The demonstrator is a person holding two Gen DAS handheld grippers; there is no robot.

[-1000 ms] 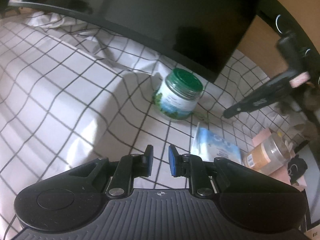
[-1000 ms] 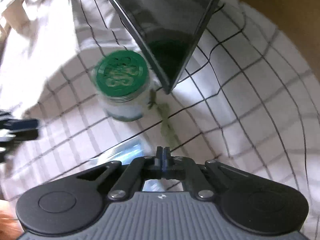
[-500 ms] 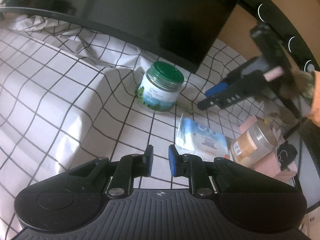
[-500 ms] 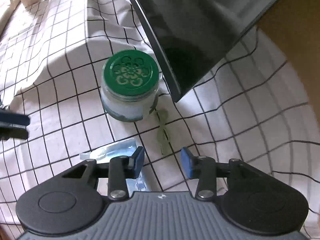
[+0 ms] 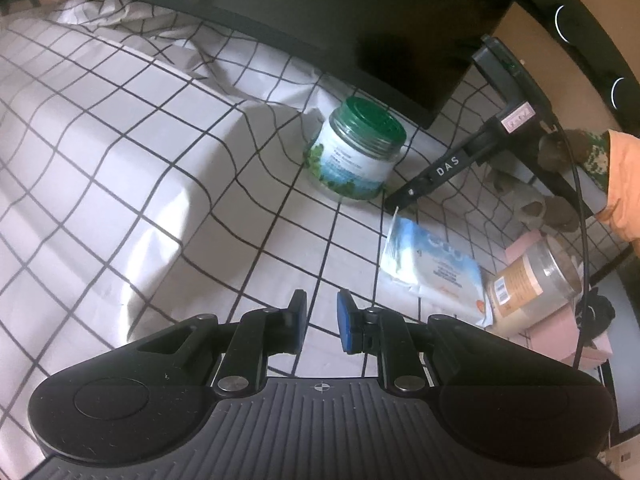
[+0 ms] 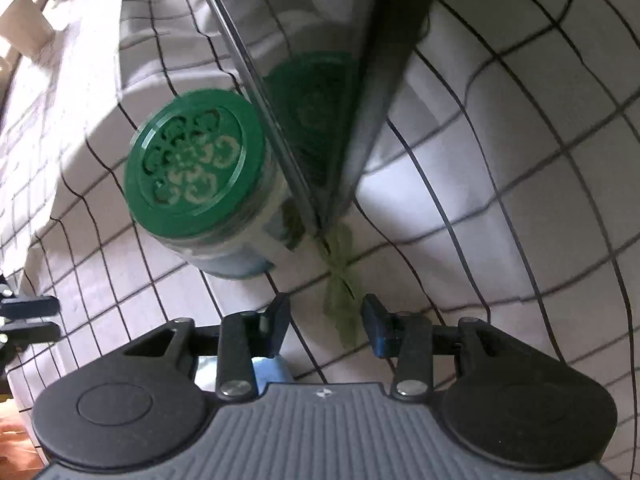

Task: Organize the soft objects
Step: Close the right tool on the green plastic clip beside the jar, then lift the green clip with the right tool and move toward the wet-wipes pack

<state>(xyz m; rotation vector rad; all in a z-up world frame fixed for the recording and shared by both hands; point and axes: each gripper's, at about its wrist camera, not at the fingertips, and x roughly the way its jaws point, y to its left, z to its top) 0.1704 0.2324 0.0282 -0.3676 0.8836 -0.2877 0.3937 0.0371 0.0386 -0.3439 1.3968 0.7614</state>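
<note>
Across the whole bench (image 5: 120, 184) lies a white cloth with a black grid, creased and rumpled near the back and lit by a bright patch on the left. Above it leans a large dark monitor (image 5: 340, 12), its lower corner coming down just beside a green-lidded jar (image 5: 356, 156); from the right wrist view the jar (image 6: 200, 184) shows its patterned lid, with its reflection in the glossy panel (image 6: 316, 80). A tan wall shows at the far right. Right of the jar a soft blue-and-white wipes packet (image 5: 432, 268) lies flat on the cloth, touching a tipped clear jar with a tan label (image 5: 528, 280) that rests by pink boxes (image 5: 560, 344). The right tongs (image 6: 326, 320) hover over the cloth with fingers spread apart and empty, a greenish smudge between them. The left tongs (image 5: 320, 322) hang low over the grid, slightly parted, gripping nothing, with the packet just to their right.
</note>
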